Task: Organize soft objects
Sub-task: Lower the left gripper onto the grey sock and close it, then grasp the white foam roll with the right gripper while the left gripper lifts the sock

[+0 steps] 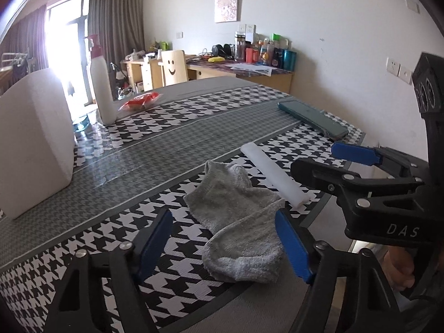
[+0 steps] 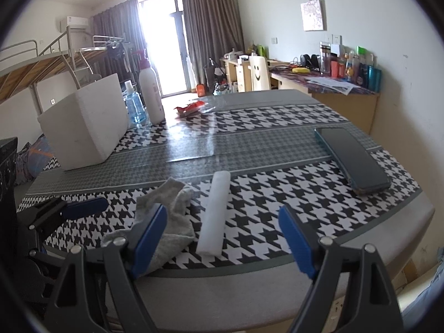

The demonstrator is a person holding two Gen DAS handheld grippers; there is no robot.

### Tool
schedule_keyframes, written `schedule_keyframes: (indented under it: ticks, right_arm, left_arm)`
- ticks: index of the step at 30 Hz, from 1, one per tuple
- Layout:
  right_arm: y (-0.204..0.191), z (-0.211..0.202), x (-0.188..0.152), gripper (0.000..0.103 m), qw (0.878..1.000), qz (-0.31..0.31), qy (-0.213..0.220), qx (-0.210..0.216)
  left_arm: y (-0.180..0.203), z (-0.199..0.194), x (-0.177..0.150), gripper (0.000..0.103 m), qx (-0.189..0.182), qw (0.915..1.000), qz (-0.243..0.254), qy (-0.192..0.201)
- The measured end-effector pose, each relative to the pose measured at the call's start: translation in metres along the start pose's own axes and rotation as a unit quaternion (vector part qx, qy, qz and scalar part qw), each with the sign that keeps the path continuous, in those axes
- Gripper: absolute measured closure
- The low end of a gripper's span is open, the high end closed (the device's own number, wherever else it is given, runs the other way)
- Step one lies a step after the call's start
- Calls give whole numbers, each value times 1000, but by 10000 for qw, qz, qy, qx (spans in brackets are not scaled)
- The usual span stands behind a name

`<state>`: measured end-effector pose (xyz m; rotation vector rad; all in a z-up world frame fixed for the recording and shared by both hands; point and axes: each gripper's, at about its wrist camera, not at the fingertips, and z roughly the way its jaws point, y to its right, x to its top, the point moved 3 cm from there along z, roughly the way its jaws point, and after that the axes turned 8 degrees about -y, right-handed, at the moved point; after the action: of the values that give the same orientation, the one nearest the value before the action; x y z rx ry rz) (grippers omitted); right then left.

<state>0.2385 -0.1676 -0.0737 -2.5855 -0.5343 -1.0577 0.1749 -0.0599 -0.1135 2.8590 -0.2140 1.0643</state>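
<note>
A grey sock (image 1: 238,230) lies crumpled on the houndstooth tablecloth (image 1: 172,116) near the front edge. My left gripper (image 1: 224,245) hangs low over it, open, and the sock's near end sits between the blue pads. The right pad is at the sock's edge and the left pad stands apart from it. A white foam stick (image 2: 215,213) lies just right of the sock (image 2: 172,222). My right gripper (image 2: 223,240) is open and straddles the stick's near end without touching it. In the left wrist view the right gripper (image 1: 315,157) is by the stick (image 1: 273,176).
A white foam box (image 2: 83,127) stands at the back left. Behind it are a white pump bottle (image 2: 151,94) and a blue bottle (image 2: 134,105). A red packet (image 2: 191,108) lies further back, and a dark phone (image 2: 352,158) lies at the right. The table's front edge (image 2: 222,277) is close.
</note>
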Motion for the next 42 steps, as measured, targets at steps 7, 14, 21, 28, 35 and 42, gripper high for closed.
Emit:
schedule_keyframes:
  ticks: [7,14,21,28,35,42]
  right_arm:
    - [7,6,1,17,9998,180,-97,32]
    - [9,14,0,17,9994,236,-224,76]
    - [6,18,1,17,9990,280,-334,140]
    - [0,24,4,17,9987,255,-434,99]
    - [-2,34,3,19,9974,342,-628,-20]
    - [-7,41,2,45,9964,217,-775,-249]
  left_arm:
    - [2,17,6,48,28,9995,-38,-301]
    - [8,22,4,78,-78,9989,107,-447]
    - [2,16,4,92,-332,9985,-101,-415]
    - [-17,0,3,92,-245,9990,-318,-214]
    - [-28,-14,2,92,-128,9990,-412,-60]
    - [-31,-15,1,92,-119,9988,-463,-49]
